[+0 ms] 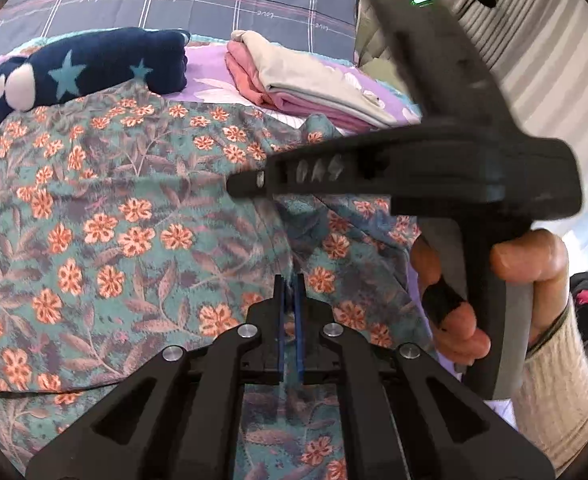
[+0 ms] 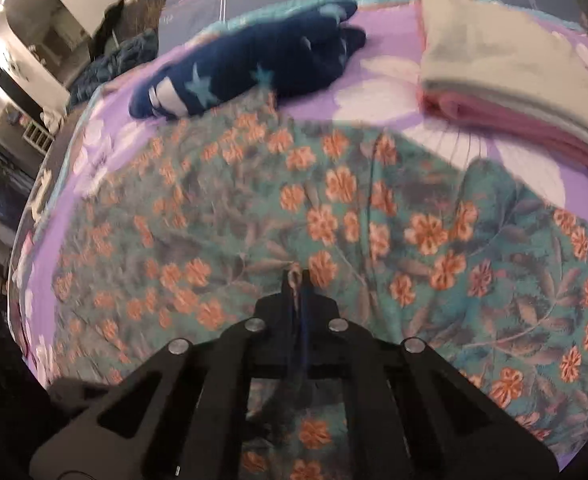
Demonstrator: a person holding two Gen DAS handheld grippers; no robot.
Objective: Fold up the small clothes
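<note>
Tilting steeply downward, left gripper [image 1: 289,280] and right gripper [image 2: 298,276] each pinch the floral garment [image 1: 133,208] in closed jaws.

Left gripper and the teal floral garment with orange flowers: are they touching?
Touching. In the left wrist view the left gripper has its jaws shut on a raised fold of the teal floral garment, cloth pinched between the blue pads.

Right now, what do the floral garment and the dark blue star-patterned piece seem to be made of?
The floral garment looks like thin woven fabric, perhaps cotton or rayon, with a matte finish: it drapes in soft shallow creases and its print stays flat. The dark blue star-patterned piece looks like thick fleece or plush knit: its edges are rounded and bulky and its surface looks fuzzy. The exact fibre cannot be told.
</note>
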